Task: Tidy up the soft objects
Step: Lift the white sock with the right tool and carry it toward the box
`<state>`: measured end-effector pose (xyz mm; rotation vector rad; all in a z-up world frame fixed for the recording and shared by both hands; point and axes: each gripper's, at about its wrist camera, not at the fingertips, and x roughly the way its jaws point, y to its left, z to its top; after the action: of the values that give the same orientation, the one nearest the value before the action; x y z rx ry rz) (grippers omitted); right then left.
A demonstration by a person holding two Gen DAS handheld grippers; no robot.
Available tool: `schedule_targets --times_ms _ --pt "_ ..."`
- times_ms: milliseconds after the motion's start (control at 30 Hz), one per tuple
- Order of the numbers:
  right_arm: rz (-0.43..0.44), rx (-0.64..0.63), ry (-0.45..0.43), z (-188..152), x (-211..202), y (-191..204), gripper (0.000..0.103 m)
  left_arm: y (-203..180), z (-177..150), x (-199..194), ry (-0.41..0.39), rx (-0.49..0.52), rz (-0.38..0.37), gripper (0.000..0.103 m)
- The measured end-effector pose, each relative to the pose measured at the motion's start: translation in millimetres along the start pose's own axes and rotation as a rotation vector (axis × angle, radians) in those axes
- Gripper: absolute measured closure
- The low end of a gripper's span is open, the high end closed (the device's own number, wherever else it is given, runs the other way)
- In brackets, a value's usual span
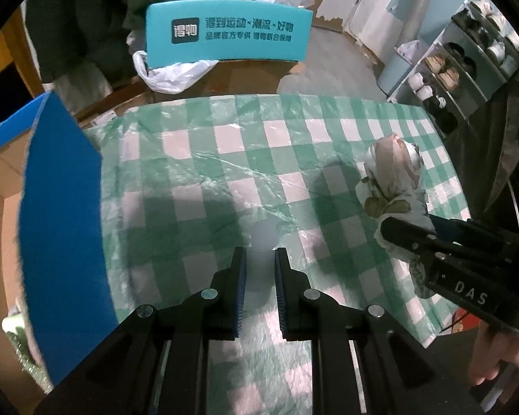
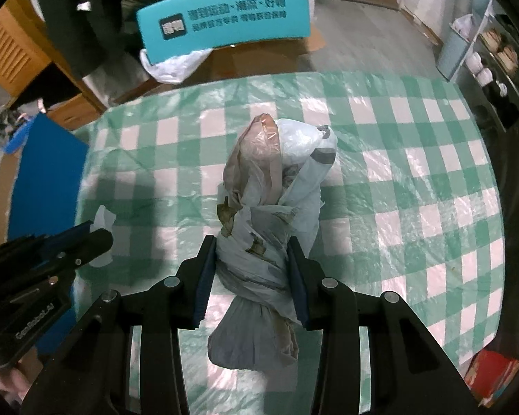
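The right gripper (image 2: 251, 266) is pinching a knotted bundle of plastic bags (image 2: 273, 200), its two blue-padded fingers (image 2: 204, 276) pressing on either side of the bundle's tied neck. The bundle is hanging forward from the jaws over a table covered in a green and white checked cloth (image 2: 415, 173), with a pinkish bag wrapped at its far end and a loose tail of pale plastic bulging back between the fingers toward the camera.

The left gripper (image 1: 259, 259) is sitting just to the left of the right one, and its jaws are standing close together on a thin, pale scrap of something; in the left wrist view that scrap (image 1: 263, 252) is blurred, so what it is made of cannot be told, though the right wrist view is showing a whitish wisp of plastic at the fingertips. To this gripper's right the bundle is showing again, gripped by the other tool's black fingers.

Further to the left gripper's left, a cardboard box with a blue flap (image 1: 62, 214) is standing at the table's edge. Ahead of both grippers, beyond the table, a turquoise panel with printed characters (image 1: 228, 31) is leaning above a white plastic bag (image 1: 169, 76)
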<state>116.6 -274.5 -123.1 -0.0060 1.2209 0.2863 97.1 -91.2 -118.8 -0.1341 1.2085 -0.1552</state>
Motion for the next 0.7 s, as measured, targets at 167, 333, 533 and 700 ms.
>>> schedule_targets --times_ms 167,333,533,700 --pt "0.022 -0.028 -0.027 0 -19 14 0.065 3 -6 -23 -0.034 0.008 0.020 0.087" --pt "0.046 -0.068 -0.059 -1 -39 32 0.065 8 -11 -44 -0.065 0.011 0.029 0.088" --pt "0.064 -0.115 -0.083 -3 -52 55 0.065 20 -19 -68 -0.107 0.007 0.035 0.087" --pt "0.075 -0.146 -0.096 -2 -58 70 0.065 32 -25 -85 -0.136 -0.010 0.036 0.087"
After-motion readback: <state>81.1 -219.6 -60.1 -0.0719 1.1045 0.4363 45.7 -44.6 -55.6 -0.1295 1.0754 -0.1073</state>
